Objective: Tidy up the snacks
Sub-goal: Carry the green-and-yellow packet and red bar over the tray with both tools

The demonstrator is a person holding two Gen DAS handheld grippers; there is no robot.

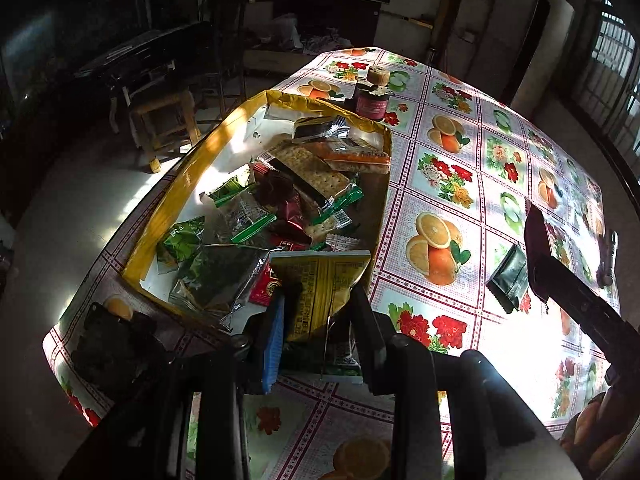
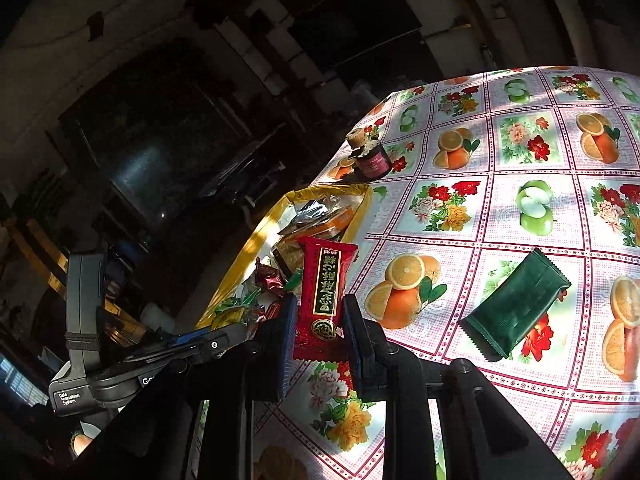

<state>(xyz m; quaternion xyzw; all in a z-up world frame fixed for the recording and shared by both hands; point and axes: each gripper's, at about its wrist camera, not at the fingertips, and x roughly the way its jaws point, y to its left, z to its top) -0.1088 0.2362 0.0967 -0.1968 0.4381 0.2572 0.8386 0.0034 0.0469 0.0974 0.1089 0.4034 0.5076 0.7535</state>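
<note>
A yellow-rimmed box [image 1: 176, 200] on the table holds several snack packets, with cracker packs [image 1: 312, 168] at its far end. My left gripper [image 1: 320, 320] is shut on a yellow snack packet [image 1: 324, 288] held at the box's near edge. My right gripper [image 2: 320, 320] is shut on a red snack bar [image 2: 324, 296] held upright, just right of the box [image 2: 256, 240]. A dark green packet [image 2: 516, 304] lies on the tablecloth to the right; it also shows in the left wrist view [image 1: 508, 276], beside the right gripper's body [image 1: 576, 288].
A fruit-and-flower patterned tablecloth [image 1: 448, 184] covers the table. A small red jar with a cork-topped item [image 1: 372, 100] stands beyond the box, and shows in the right wrist view [image 2: 372, 160]. A wooden stool [image 1: 164, 124] stands on the floor at the left.
</note>
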